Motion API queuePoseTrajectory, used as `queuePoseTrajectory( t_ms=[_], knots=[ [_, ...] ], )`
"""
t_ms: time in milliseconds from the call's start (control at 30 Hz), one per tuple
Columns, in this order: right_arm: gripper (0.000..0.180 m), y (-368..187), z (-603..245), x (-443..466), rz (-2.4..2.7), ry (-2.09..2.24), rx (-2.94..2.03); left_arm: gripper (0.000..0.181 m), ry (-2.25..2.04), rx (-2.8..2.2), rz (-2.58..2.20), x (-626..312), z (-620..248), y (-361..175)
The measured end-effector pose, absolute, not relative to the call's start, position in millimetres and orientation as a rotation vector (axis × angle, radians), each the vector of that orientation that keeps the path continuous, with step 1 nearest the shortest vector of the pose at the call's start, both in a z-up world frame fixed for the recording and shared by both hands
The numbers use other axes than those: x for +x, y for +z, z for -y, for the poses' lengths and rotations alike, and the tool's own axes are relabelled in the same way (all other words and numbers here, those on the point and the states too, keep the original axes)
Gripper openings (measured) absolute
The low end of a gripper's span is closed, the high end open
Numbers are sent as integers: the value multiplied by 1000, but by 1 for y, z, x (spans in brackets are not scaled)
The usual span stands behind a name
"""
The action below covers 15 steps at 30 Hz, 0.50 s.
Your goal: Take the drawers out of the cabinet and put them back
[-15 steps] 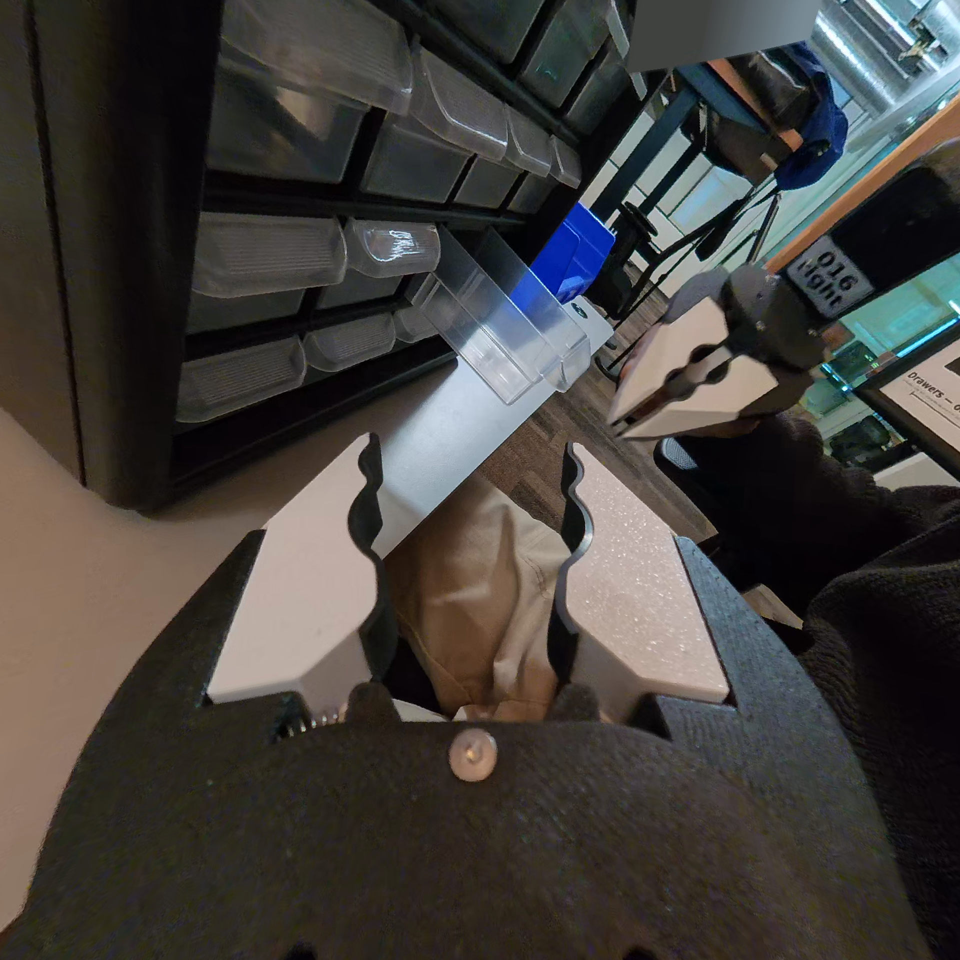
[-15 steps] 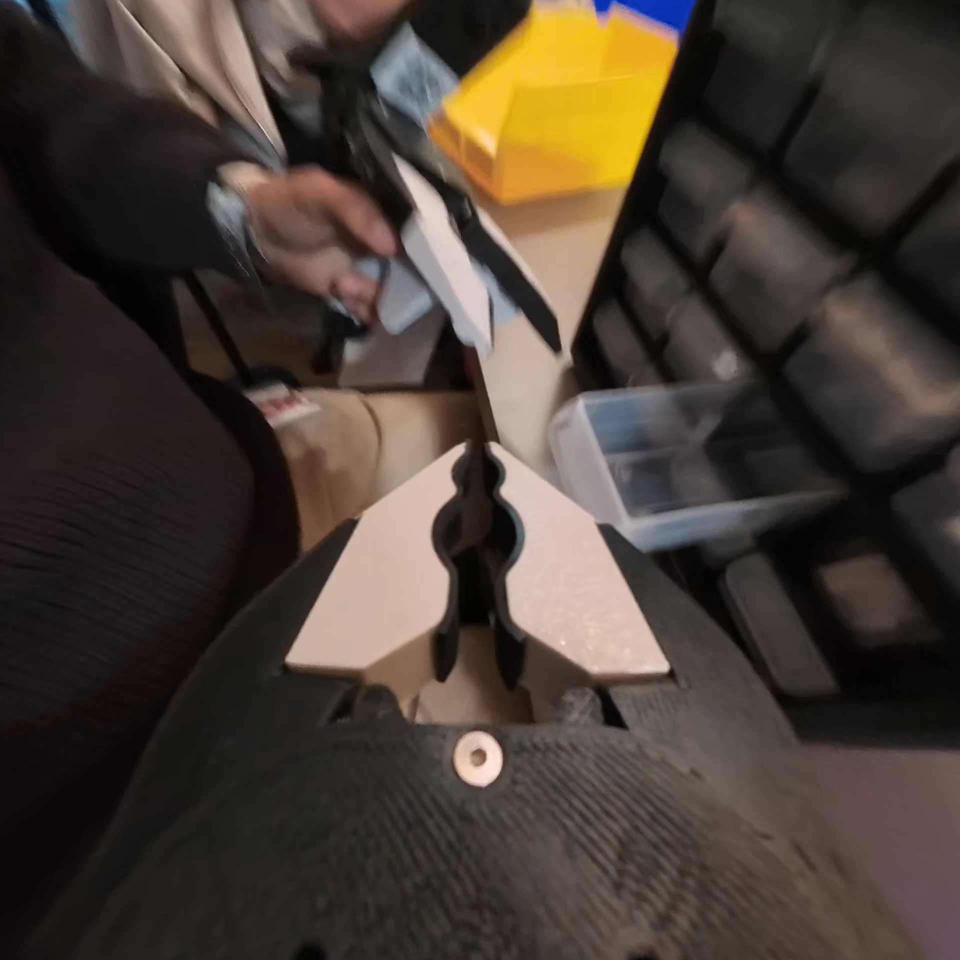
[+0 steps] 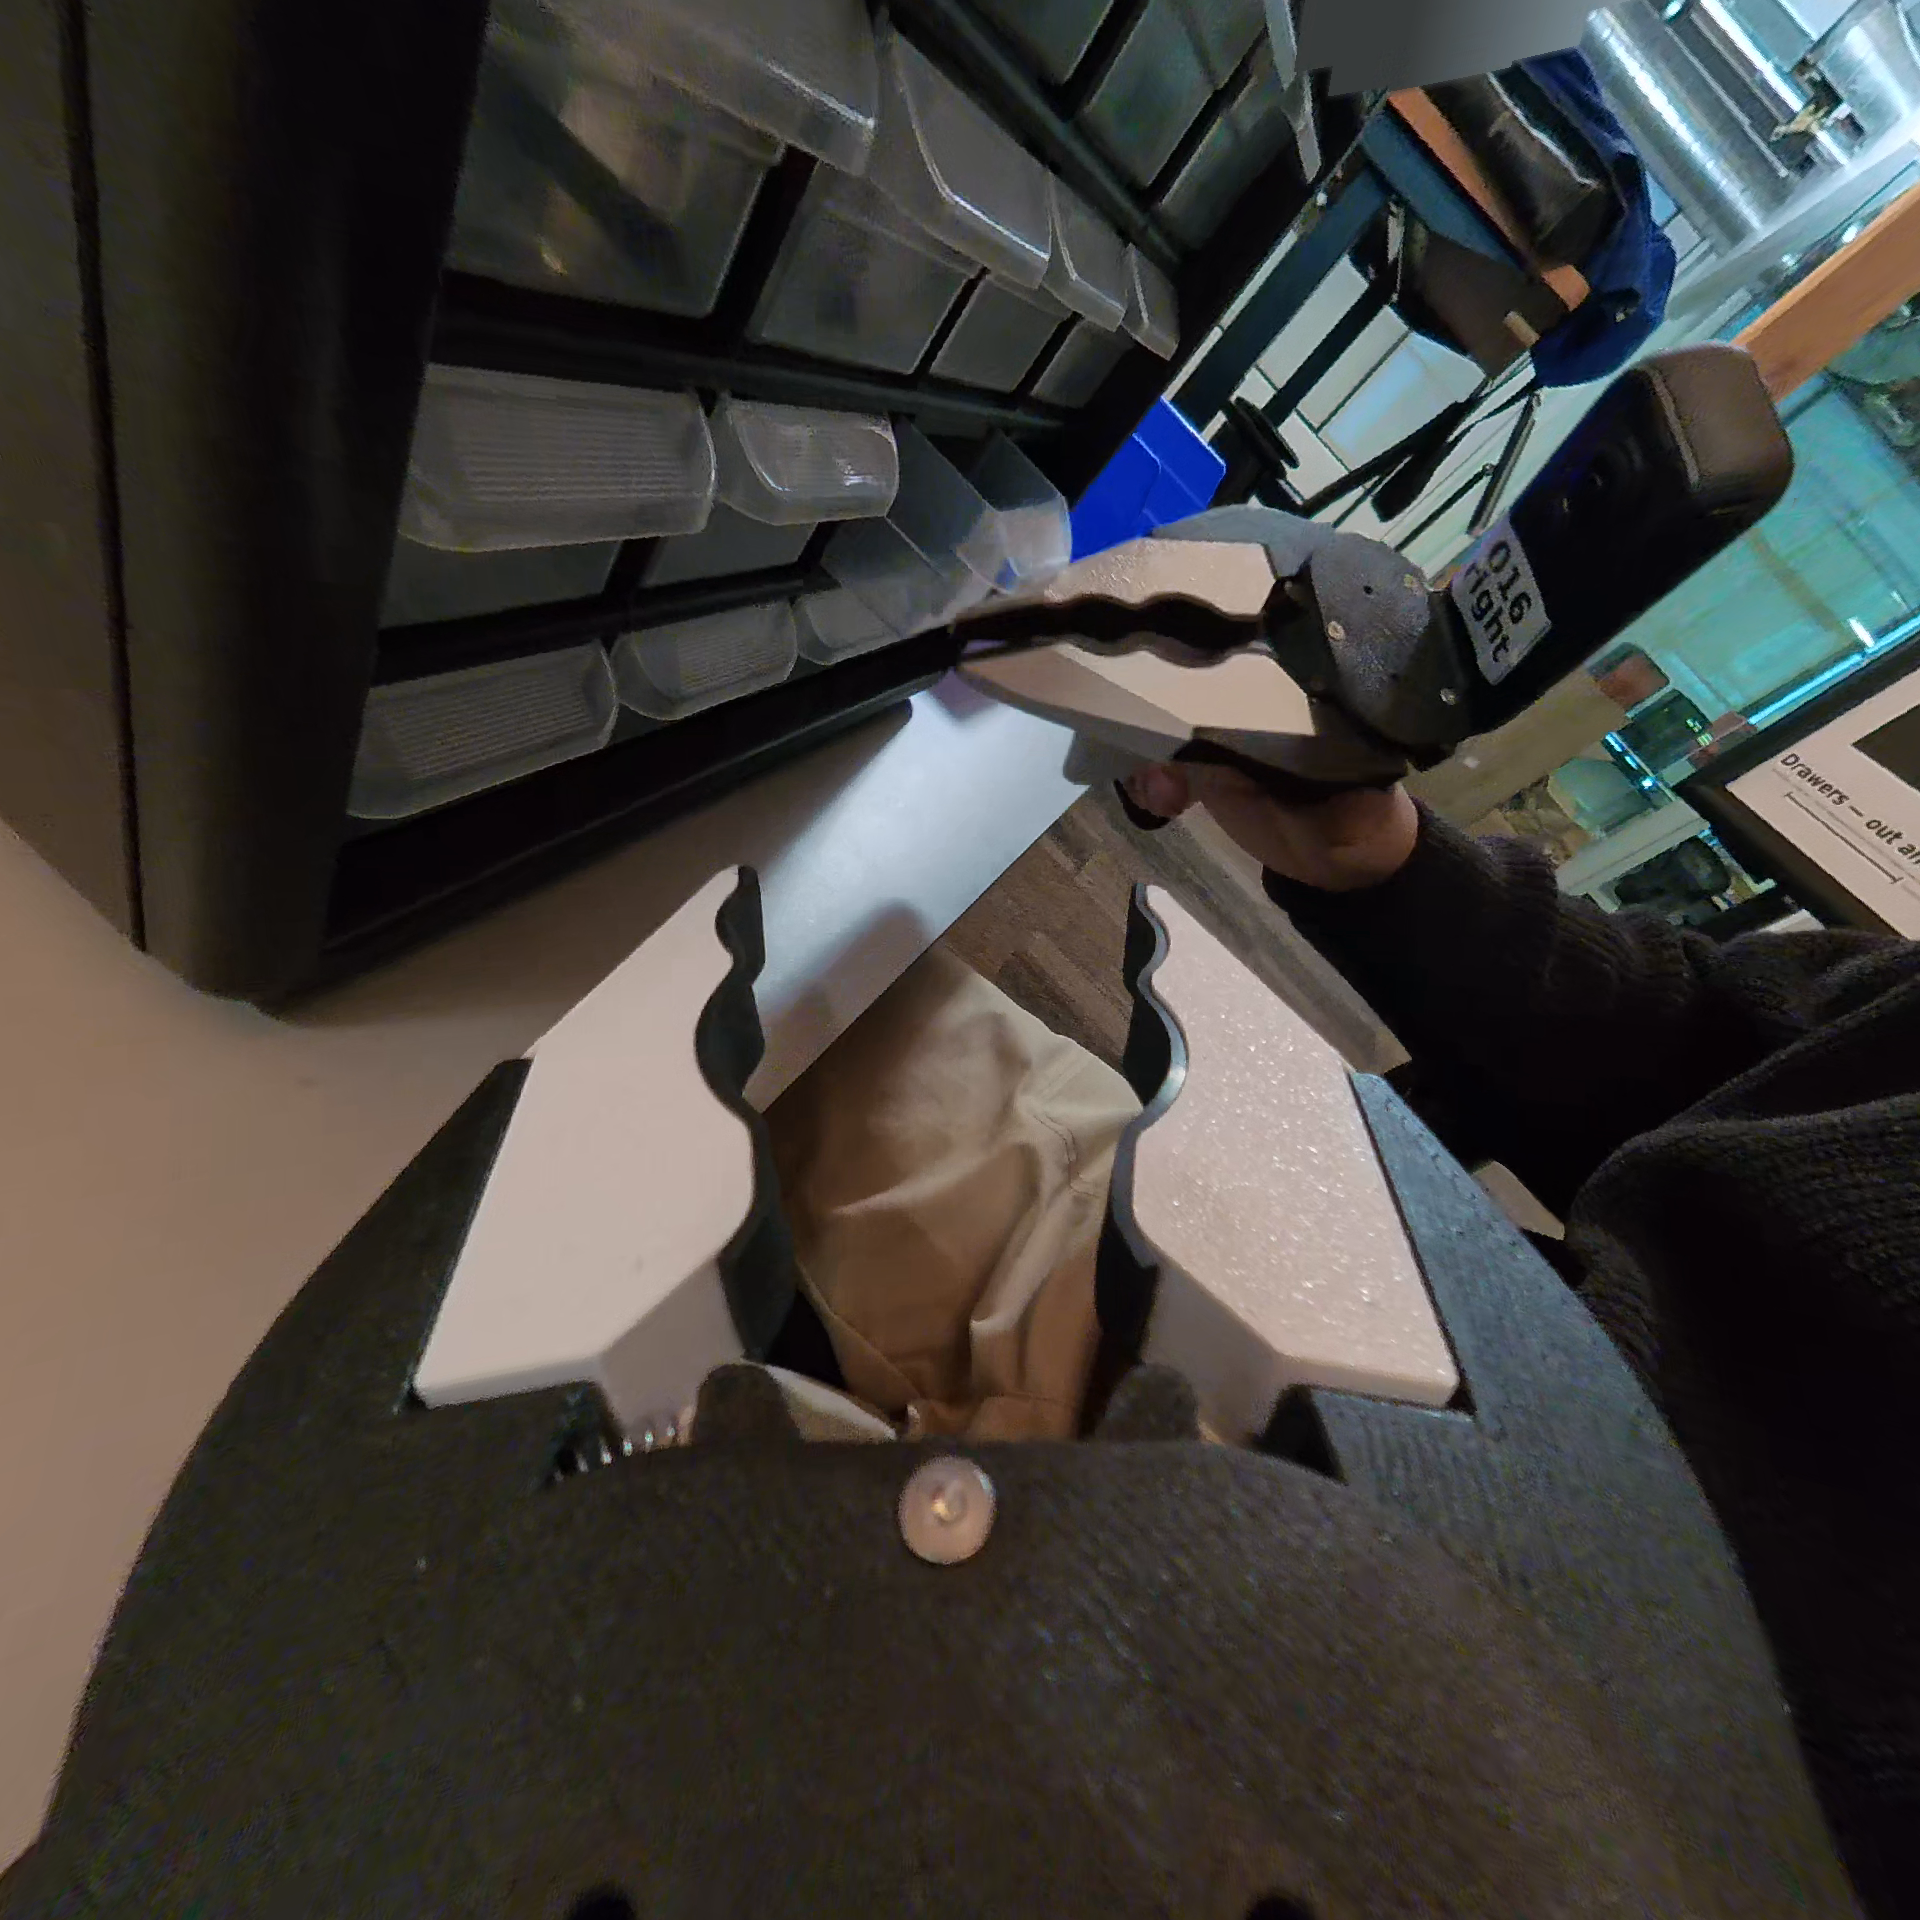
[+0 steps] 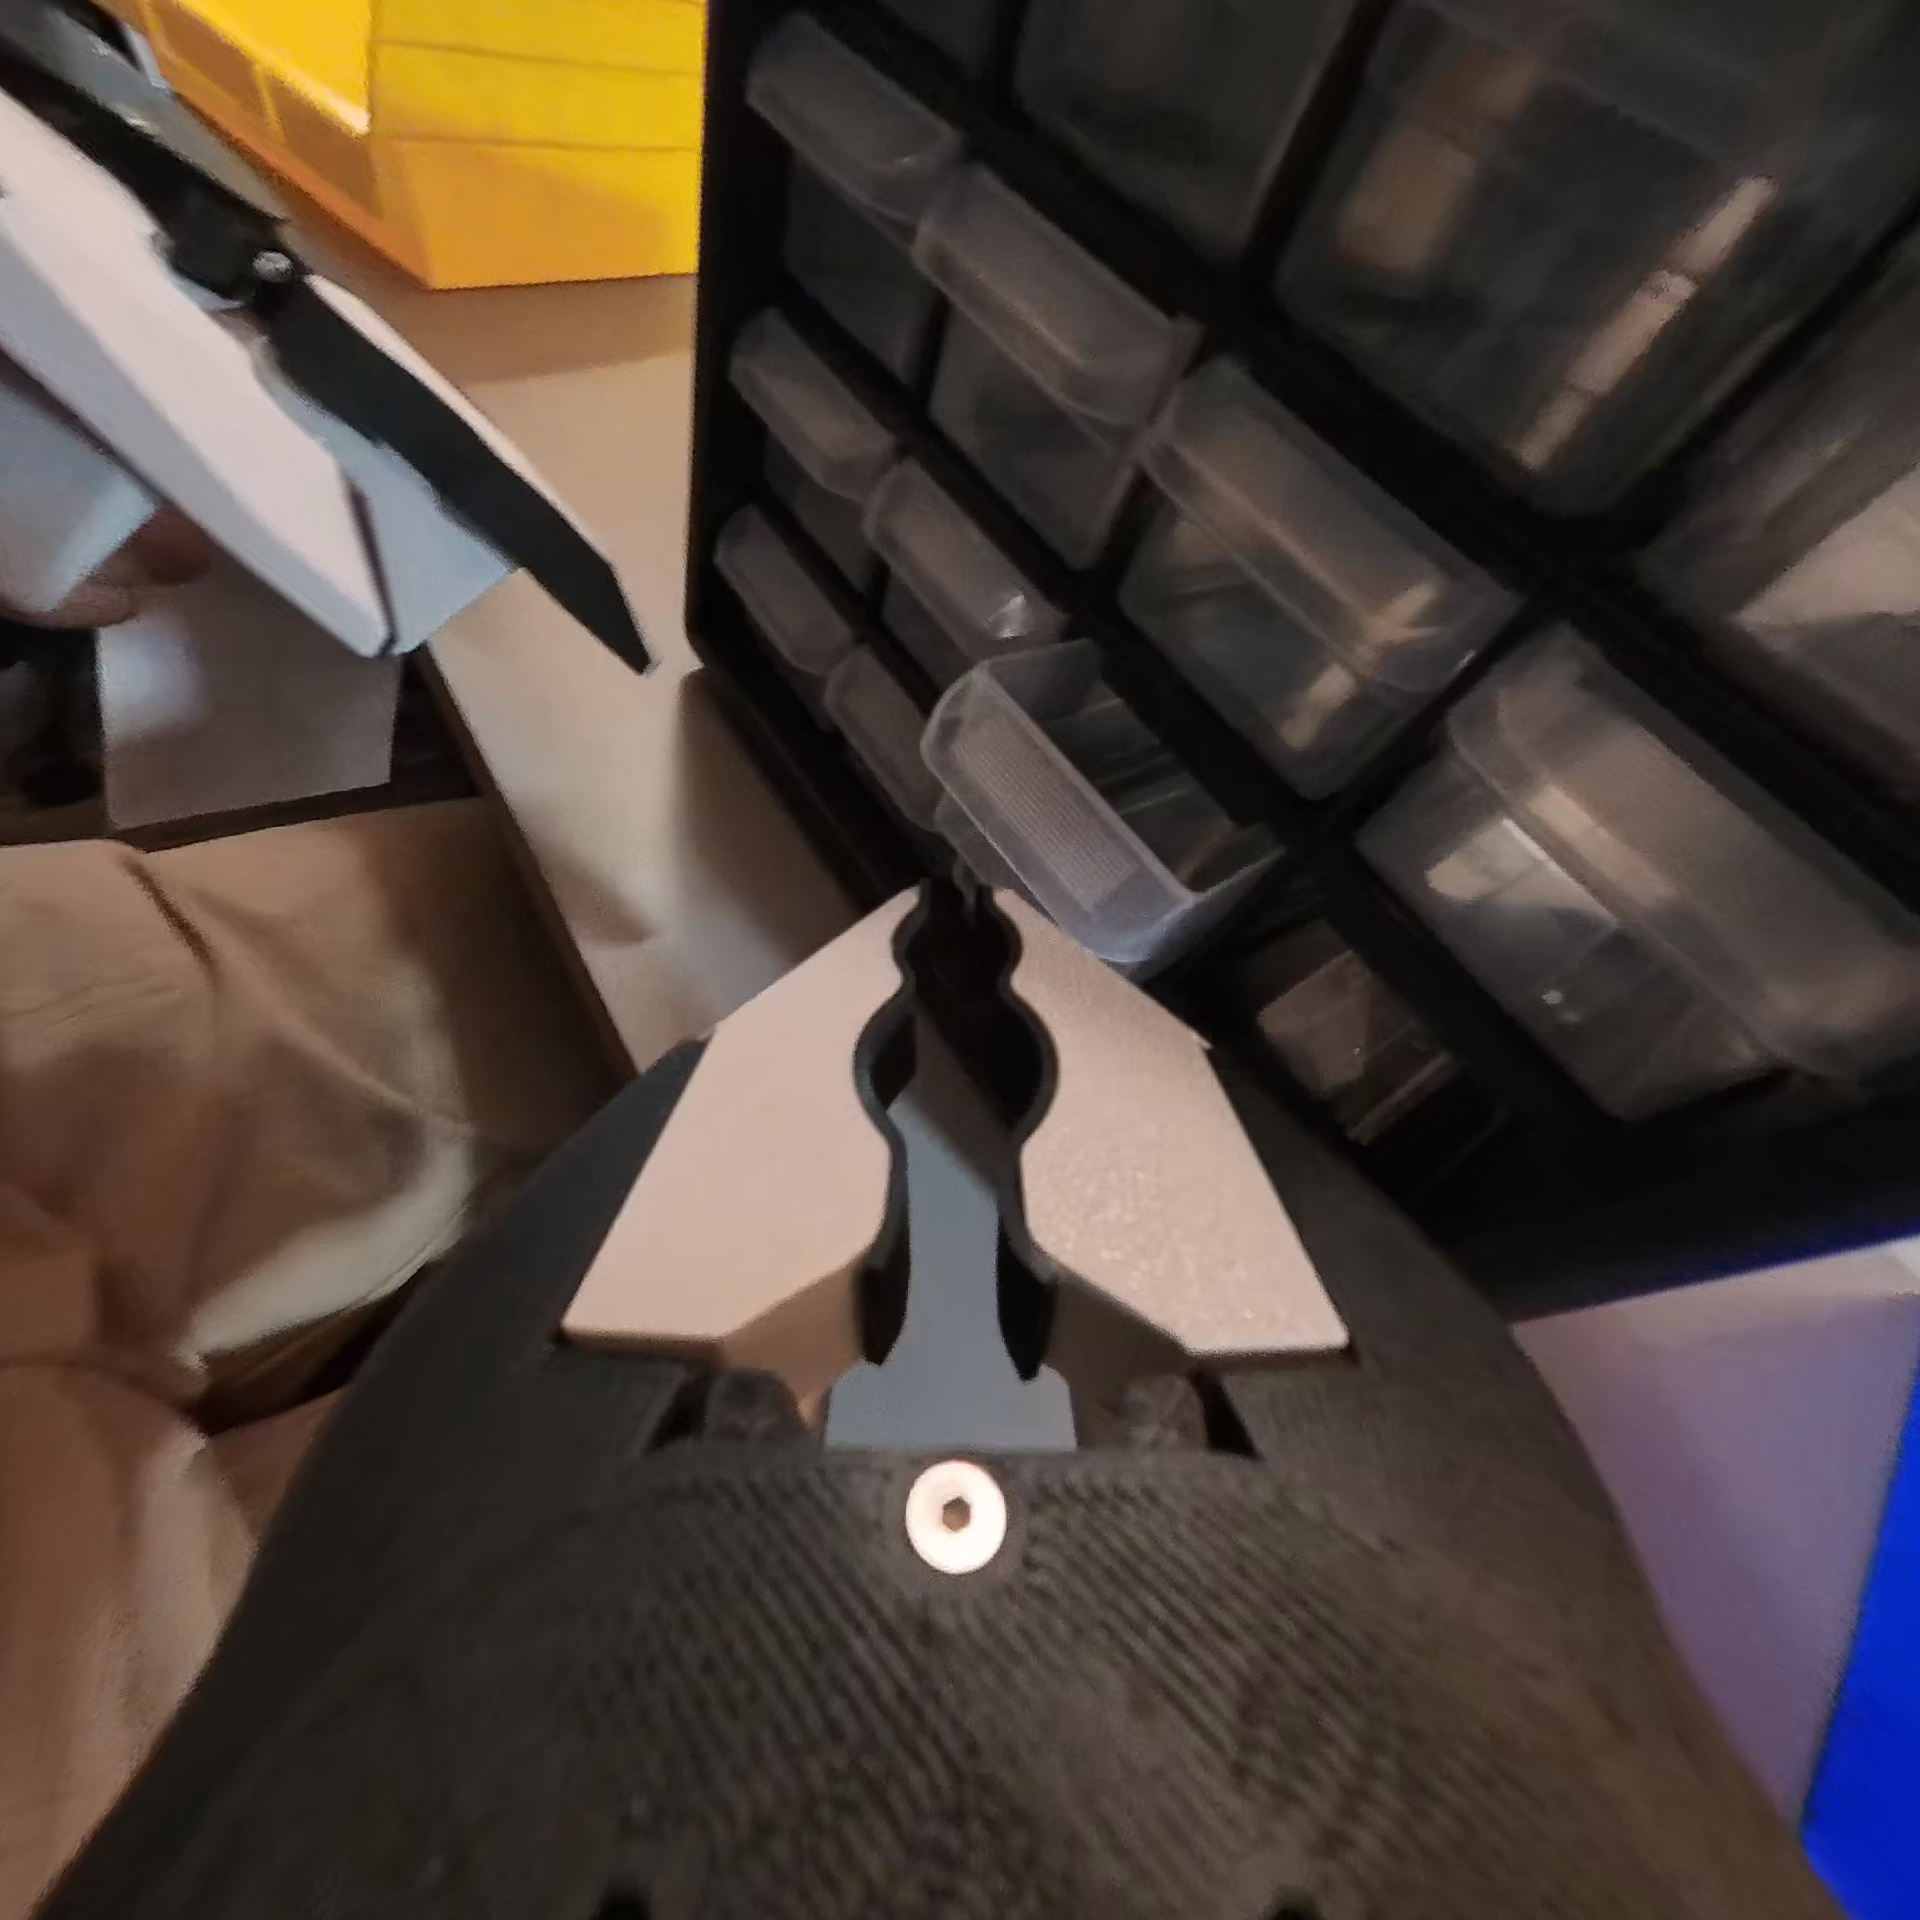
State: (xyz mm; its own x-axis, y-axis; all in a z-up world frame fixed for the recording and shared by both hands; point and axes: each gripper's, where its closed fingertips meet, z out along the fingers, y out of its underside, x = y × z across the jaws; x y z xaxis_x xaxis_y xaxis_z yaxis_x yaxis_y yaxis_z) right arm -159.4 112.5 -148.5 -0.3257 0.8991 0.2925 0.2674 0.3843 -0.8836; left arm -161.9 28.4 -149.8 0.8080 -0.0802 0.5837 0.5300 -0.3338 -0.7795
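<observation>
Your left hand-held gripper hangs over the bench edge, w/ its fingers wide apart and nothing between them. Ahead-left of it stands the black cabinet on the pale bench top, its rows of clear drawers mostly pushed in. Behind the fingers you see your beige trouser leg and a bit of dark wood-pattern floor.

Your right hand-held gripper has the fingers together, tips nearly touching, nothing clamped. Just ahead-right of its tips one clear drawer sticks out of the cabinet front, approx. in the lower rows; whether the tips touch it I cannot tell, the view is blurred.

Room: beyond the cabinet, past the right gripper, there is a blue bin, then dark table legs, windows and a silver duct. On the other side of the cabinet, a yellow bin sits on the bench.
</observation>
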Motion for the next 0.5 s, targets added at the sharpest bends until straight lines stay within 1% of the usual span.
queuePoseTrajectory(
  t_ms=[33, 100, 167, 200, 300, 433, 500],
  knots=[
    [5, -148, -114, -163, 1793, 951, -1017, 68, -638, -1821, 338, -162, -28, -150],
    [0, -146, -117, -169, 1762, 951, -1020, 68, -618, -1832, 321, -161, -29, -151],
    [2, -146, -122, -176, 1729, 946, -1051, 68, -605, -1843, 309, -161, -29, -153],
    [8, -146, -125, -180, 1706, 945, -1074, 68, -605, -1847, 307, -160, -29, -153],
    [12, -147, -126, -183, 1678, 986, -1121, 68, -616, -1849, 312, -160, -29, -154],
    [34, -148, -118, -177, 1700, 1066, -1156, 68, -612, -1844, 320, -163, -29, -154],
    [36, -149, -114, -172, 1724, 1099, -1154, 68, -609, -1844, 316, -163, -29, -154]
  ],
)
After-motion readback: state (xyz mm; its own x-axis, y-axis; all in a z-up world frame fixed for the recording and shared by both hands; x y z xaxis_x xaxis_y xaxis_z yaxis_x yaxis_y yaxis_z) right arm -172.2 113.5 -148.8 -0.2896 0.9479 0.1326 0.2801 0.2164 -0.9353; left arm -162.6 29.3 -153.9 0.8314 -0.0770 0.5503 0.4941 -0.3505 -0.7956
